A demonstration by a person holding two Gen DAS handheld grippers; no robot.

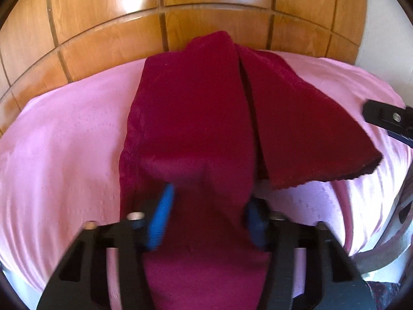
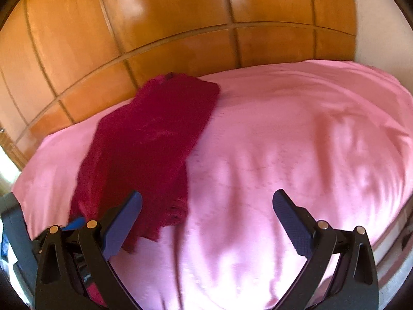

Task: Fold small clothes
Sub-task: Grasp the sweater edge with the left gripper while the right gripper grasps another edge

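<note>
A dark red garment [image 1: 193, 116] lies lengthwise on the pink bedcover [image 1: 64, 142], with a second flap spread out to its right. My left gripper [image 1: 209, 206] is shut on the garment's near end, the cloth bunched between the blue pads [image 1: 162, 217]. In the right wrist view the same garment [image 2: 144, 142] runs along the left side of the bedcover [image 2: 296, 142]. My right gripper [image 2: 206, 206] stands wide open just right of the garment's near end, with only pink cover between its fingers. Its tip [image 1: 387, 121] shows at the right edge of the left wrist view.
A wooden panelled wardrobe [image 1: 103, 25] rises right behind the bed's far edge. The bed's right edge drops off to a patterned floor or rug [image 1: 392, 248]. Pink cover stretches wide to the right of the garment.
</note>
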